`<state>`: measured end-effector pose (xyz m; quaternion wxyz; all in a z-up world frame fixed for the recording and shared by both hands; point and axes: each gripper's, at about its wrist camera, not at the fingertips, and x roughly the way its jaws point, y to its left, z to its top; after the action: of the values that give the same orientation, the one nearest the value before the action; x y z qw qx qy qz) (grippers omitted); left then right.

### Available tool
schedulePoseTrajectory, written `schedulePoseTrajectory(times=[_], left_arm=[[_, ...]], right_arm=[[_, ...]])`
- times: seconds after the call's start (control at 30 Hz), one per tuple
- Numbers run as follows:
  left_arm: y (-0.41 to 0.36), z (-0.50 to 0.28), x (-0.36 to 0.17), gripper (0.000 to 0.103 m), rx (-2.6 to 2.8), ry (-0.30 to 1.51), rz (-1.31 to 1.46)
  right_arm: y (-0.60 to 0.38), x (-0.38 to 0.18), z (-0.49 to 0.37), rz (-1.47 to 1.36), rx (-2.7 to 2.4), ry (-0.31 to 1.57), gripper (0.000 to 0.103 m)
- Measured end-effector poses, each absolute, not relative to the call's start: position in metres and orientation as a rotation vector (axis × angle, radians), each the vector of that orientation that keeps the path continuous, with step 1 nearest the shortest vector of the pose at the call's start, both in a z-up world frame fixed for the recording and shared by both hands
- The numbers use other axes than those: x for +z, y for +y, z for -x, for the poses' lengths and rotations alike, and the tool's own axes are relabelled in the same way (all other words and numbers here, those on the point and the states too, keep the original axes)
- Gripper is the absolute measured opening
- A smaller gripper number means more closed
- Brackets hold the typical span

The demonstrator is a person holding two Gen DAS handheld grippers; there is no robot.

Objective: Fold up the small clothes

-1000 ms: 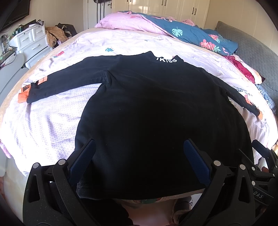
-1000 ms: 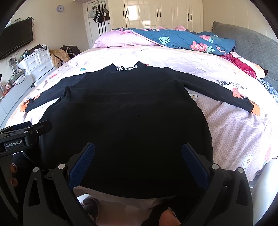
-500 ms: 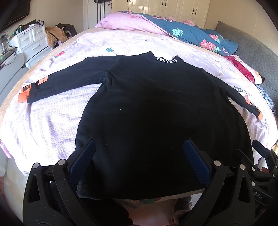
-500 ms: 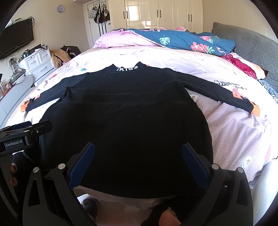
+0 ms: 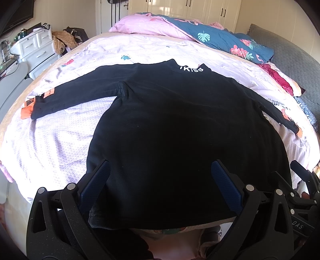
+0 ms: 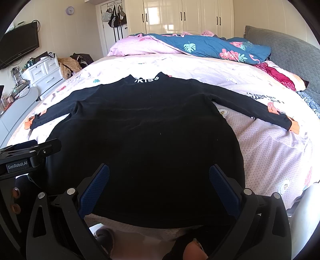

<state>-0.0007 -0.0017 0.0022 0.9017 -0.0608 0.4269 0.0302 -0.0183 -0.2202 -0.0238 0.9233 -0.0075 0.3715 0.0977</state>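
On the pink-and-white patterned bedsheet [image 5: 60, 144] of a wide bed: one black long-sleeved top of soft knit [image 5: 170, 130], laid flat with the collar at the far end and the hem hanging at the near edge of the mattress. Collar bears white lettering [image 5: 191, 69]. Both sleeves are spread outward to either side; each ends in an orange cuff [image 6: 295, 126], with orange patches on the sleeve nearby. Left gripper [image 5: 160, 186], black frame with blue-padded fingers [image 5: 96, 184]: jaws spread wide, holding nothing, poised over the hem area of the top; contact with the cloth cannot be told. Right gripper [image 6: 159, 186], same make, blue-padded fingers [image 6: 224, 186]: jaws likewise spread wide and empty, over the hem toward the top's right side. Left gripper's black body, marked with a white brand label, shows at the left edge of the right wrist view, close beside the right one. Far end of bed: pink quilt [image 6: 140, 47] and dark blue floral quilt [image 6: 216, 48], bunched together. Right of bed: grey quilted headboard [image 6: 290, 52]. Left of bed: white chest of drawers [image 6: 44, 74]. Back wall: cream wardrobe doors [image 6: 180, 16].
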Motion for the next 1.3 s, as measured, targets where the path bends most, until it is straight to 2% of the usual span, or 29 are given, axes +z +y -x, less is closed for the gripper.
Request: schedulePoseTrajectory(times=[0.7, 1.3], left_arm=[[0.000, -0.019, 0.011, 0.095, 0.051, 0.864, 0.143], [0.013, -0.069, 0.033, 0.095, 0.054, 0.851, 0.223]], right_arm=[[-0.223, -0.008, -0.001, 0.000, 0.195, 0.773, 0.099], [-0.223, 0.018, -0.049, -0.029, 0.174, 0.780, 0.099]])
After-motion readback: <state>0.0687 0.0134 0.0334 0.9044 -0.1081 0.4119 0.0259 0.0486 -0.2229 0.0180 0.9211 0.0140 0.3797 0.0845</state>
